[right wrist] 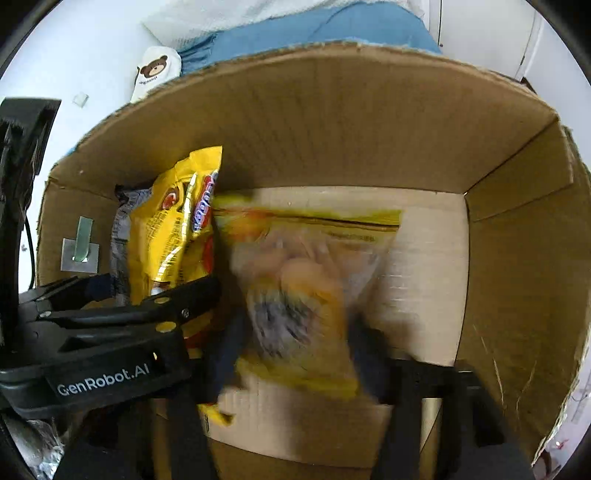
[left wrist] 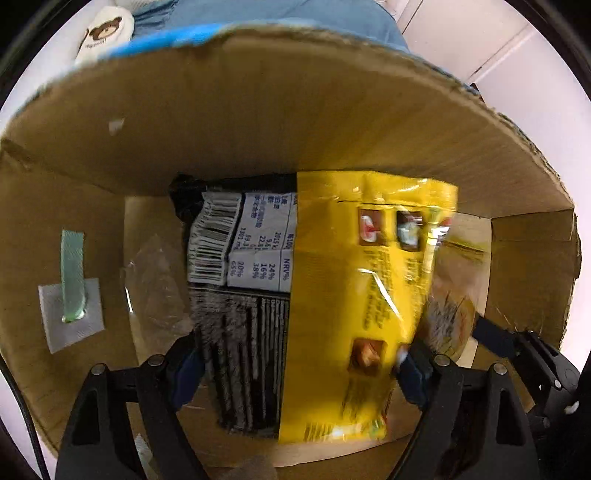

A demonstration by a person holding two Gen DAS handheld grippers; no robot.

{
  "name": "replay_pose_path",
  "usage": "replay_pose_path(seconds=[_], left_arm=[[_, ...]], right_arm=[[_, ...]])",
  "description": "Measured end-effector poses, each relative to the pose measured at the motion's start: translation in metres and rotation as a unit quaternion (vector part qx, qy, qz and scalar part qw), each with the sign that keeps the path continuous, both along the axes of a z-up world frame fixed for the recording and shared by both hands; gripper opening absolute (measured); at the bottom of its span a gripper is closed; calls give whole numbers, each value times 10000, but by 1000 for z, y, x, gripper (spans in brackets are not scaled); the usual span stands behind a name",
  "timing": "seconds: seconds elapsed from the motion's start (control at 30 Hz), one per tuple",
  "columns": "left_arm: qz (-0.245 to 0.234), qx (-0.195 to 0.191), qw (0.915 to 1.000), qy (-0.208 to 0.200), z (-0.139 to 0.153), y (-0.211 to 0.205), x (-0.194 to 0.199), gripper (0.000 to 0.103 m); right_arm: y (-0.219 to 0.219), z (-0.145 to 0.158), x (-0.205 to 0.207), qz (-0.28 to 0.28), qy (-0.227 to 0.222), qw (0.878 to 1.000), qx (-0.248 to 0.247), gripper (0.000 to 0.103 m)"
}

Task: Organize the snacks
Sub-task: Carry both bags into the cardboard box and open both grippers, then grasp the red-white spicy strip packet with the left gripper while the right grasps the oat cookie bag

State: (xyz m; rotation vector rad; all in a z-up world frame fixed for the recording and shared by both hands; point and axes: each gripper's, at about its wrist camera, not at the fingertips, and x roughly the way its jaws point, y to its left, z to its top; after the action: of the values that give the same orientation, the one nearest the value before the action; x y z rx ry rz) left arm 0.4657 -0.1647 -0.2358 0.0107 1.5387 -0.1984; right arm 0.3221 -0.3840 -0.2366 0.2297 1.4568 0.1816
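Observation:
Both grippers reach into a cardboard box [left wrist: 258, 122]. My left gripper [left wrist: 299, 365] is shut on two packets together: a black snack packet with a white nutrition label [left wrist: 240, 258] and a yellow snack bag [left wrist: 354, 288], both upright in the box. In the right wrist view the left gripper [right wrist: 147, 295] shows at the left, clamping the yellow bag [right wrist: 173, 236] and the black packet [right wrist: 120, 240]. My right gripper [right wrist: 295, 354] is shut on a clear bag with a yellow top [right wrist: 306, 266], blurred, beside the yellow bag. That bag shows in the left wrist view [left wrist: 450, 288].
The box [right wrist: 517, 258] has bare floor at its right. A green strap on a grey patch [left wrist: 72, 288] is fixed to the left wall. A clear plastic wrapper [left wrist: 155, 280] lies on the box floor. A white bear-print item [right wrist: 155, 72] and blue cloth [right wrist: 314, 33] lie beyond.

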Motion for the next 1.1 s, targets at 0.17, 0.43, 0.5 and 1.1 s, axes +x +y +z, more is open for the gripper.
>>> replay_pose_path(seconds=[0.17,0.43,0.5,1.1], left_arm=[[76,-194,9996,-201,14,7,-8,95],[110,-212,9934,-1121,77,19,-59,95],[92,-188,9911,-1312,91,20,-74,95],[244,-241,9701,-2405,192,40,-184,95]], right_arm=[[-8,0,-4,-22,1,10000,-18,92],[-25,50,-56,-42,-438,9990,-116,92],[-24,66,-71,-12,-620,9979,-202,92],[-23,181,-163,-355,-1740,9840,-126,92]])
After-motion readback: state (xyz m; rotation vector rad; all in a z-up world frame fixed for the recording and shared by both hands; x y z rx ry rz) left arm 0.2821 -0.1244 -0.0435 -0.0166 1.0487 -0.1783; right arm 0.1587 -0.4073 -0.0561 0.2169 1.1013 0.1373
